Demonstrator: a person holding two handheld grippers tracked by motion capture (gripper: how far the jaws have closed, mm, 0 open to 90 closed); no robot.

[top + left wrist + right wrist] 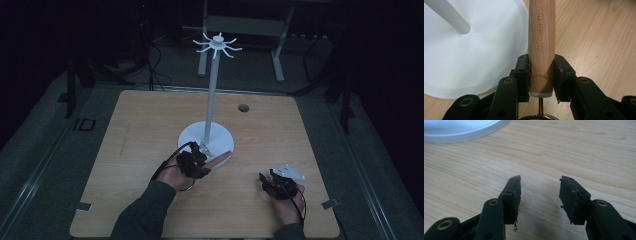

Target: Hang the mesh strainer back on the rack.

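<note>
Your left gripper is clamped on the round wooden kitchen-tool handle beside the white hook stand's base; hanging remains. Your right gripper hovers with jaws apart, empty.

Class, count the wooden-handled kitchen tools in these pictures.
1: the wooden-handled tool is clamped in the left gripper, beside the white stand's base.
</note>
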